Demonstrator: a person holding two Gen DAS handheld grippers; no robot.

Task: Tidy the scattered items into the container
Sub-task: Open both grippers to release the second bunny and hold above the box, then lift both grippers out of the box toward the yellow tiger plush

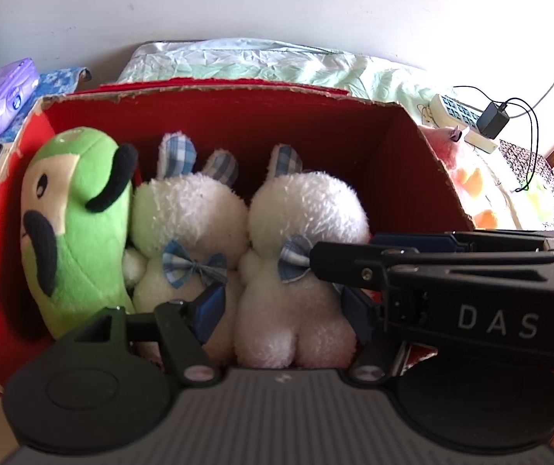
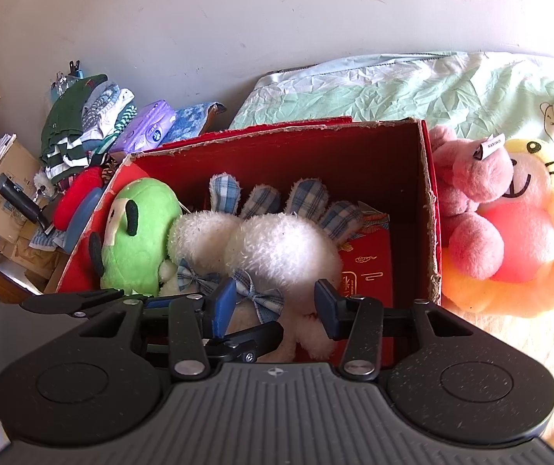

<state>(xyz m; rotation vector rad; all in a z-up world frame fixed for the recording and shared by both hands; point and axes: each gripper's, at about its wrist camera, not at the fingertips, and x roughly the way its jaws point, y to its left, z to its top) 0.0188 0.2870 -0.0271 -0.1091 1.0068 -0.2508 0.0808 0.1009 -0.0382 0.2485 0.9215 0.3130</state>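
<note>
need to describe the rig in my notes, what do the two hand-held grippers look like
Both look alike: the left hand-held gripper and the right hand-held gripper have a grey ribbed body flanked by two round black discs, black linkage arms with silver rivets, and blue pads on the fingers. The right one's black side reads "DAS" in pale letters in the left wrist view.

Both tongs open: left tongs [image 1: 280, 306] & right tongs [image 2: 275, 306] side by side, crossing.

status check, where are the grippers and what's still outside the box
Left gripper open around the right white bunny in the red box. Right gripper open, holding nothing. Pink plush and orange plush still outside. Nothing blocking.
</note>
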